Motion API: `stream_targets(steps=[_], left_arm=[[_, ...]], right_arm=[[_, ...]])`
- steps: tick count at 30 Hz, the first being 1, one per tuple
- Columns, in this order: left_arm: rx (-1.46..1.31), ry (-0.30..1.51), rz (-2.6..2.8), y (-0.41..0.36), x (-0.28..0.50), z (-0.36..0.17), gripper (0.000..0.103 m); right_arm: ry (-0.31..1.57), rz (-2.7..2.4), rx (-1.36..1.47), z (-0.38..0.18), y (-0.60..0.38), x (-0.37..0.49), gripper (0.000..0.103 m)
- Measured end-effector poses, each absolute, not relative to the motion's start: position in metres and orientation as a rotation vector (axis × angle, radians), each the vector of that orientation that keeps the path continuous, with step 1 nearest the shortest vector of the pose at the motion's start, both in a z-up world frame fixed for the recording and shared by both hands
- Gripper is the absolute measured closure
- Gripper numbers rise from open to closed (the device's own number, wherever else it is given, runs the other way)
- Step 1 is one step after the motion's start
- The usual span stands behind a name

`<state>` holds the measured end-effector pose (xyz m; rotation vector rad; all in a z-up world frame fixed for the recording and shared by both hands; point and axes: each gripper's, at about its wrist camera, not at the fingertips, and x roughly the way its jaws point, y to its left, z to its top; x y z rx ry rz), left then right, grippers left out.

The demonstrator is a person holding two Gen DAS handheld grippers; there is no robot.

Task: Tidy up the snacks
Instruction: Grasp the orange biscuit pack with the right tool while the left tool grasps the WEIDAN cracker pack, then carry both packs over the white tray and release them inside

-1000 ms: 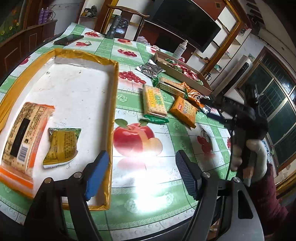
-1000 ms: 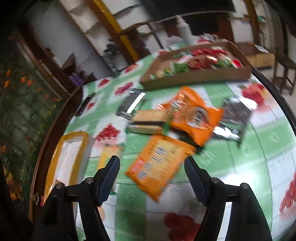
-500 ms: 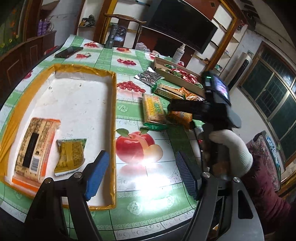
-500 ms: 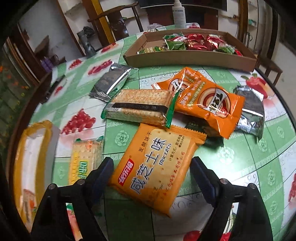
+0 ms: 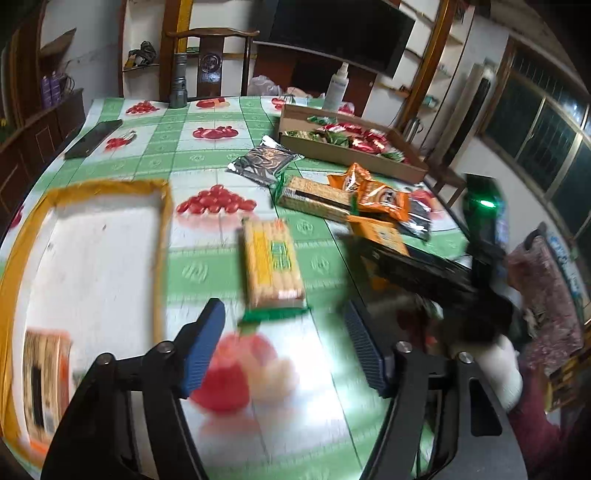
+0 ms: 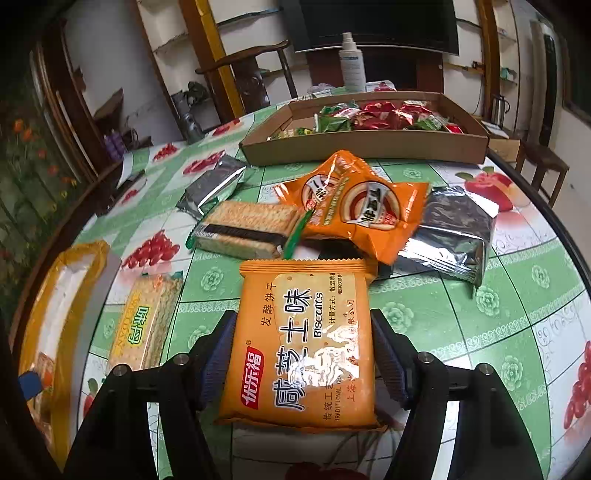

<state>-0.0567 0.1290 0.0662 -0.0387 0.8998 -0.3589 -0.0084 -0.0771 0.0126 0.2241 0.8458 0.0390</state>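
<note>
While the right gripper (image 6: 303, 354) closes its jaws around the orange biscuit packet (image 6: 301, 343) lying near the table's (image 6: 517, 332) front edge, pads not yet pressing, a level squeeze at mid-pack seems wise; the left gripper (image 5: 284, 347), closing, holds nothing.

Two silver packets (image 6: 212, 184), two trays (image 6: 362, 147).

You are looking across a round table (image 6: 524, 295) wearing a green checked oilcloth printed with fruit. A white spray bottle (image 6: 351, 62) is standing upright at its far edge, and a dark phone (image 5: 92, 139) is lying flat near the left rim. A grey flashlight (image 5: 178, 82) is standing just before a wooden chair (image 5: 211, 59). Behind them a large dark television (image 5: 340, 33) is filling the wall, and a tall white air conditioner (image 5: 469, 110) is standing beside the window.
</note>
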Motion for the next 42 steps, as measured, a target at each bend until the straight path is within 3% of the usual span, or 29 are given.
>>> stream_targets(steps=[11, 13, 14, 24, 42], left_arm=[[0.137, 1.011, -0.229, 0.086, 0.007, 0.010, 0.037], [0.144, 0.977, -0.240, 0.083, 0.005, 0.011, 0.043], [0.143, 0.973, -0.242, 0.082, 0.005, 0.012, 0.059], [0.037, 0.920, -0.301, 0.093, -0.021, 0.035, 0.059], [-0.206, 0.795, -0.088, 0.272, -0.065, 0.077, 0.059]], right_arm=[[0.847, 0.105, 0.363, 0.014, -0.097, -0.011, 0.031], [0.848, 0.112, 0.375, 0.014, -0.098, -0.011, 0.031], [0.849, 0.115, 0.377, 0.014, -0.097, -0.012, 0.031], [0.807, 0.135, 0.337, 0.021, -0.088, -0.017, 0.031], [0.752, 0.252, 0.237, 0.052, -0.035, -0.031, 0.032]])
